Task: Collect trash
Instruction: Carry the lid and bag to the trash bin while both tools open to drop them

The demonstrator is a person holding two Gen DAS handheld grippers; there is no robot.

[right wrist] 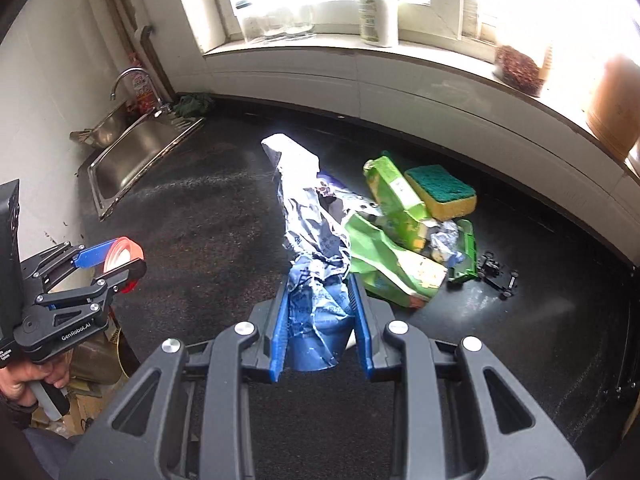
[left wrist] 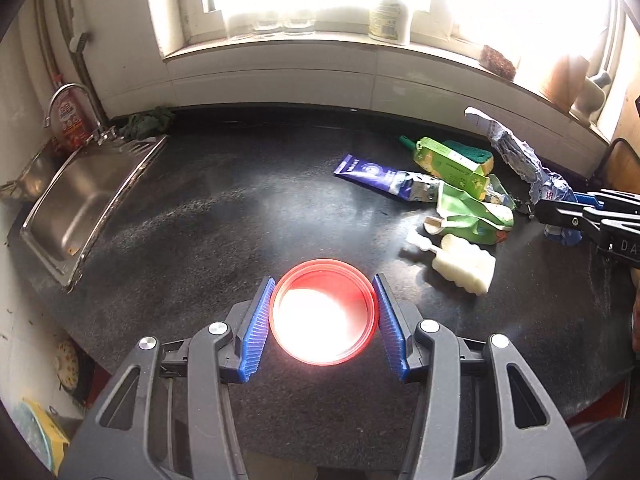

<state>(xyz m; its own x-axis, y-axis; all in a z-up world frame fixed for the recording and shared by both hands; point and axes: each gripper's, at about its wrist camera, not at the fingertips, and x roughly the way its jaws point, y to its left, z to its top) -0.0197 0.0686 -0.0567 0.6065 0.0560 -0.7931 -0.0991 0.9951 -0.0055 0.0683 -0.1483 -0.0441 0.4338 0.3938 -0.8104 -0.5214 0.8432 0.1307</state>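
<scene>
My left gripper (left wrist: pixel 324 282) is shut on a red plastic cup (left wrist: pixel 323 312), held above the black counter (left wrist: pixel 200 220) with its mouth facing the camera; it also shows in the right wrist view (right wrist: pixel 120 258). My right gripper (right wrist: pixel 320 280) is shut on a crumpled blue-and-white wrapper (right wrist: pixel 308 220) that sticks up from the jaws; the wrapper also shows at the right in the left wrist view (left wrist: pixel 516 152). A pile of trash lies on the counter: green packaging (right wrist: pixel 384 256), a green carton (left wrist: pixel 452 160), a purple wrapper (left wrist: pixel 380 178).
A yellow-green sponge (right wrist: pixel 442 192) and a white foam piece (left wrist: pixel 466 266) lie by the pile. A small black object (right wrist: pixel 496 270) sits to its right. A steel sink (left wrist: pixel 76 204) with tap is at the left. Bottles and jars stand on the windowsill (right wrist: pixel 376 12).
</scene>
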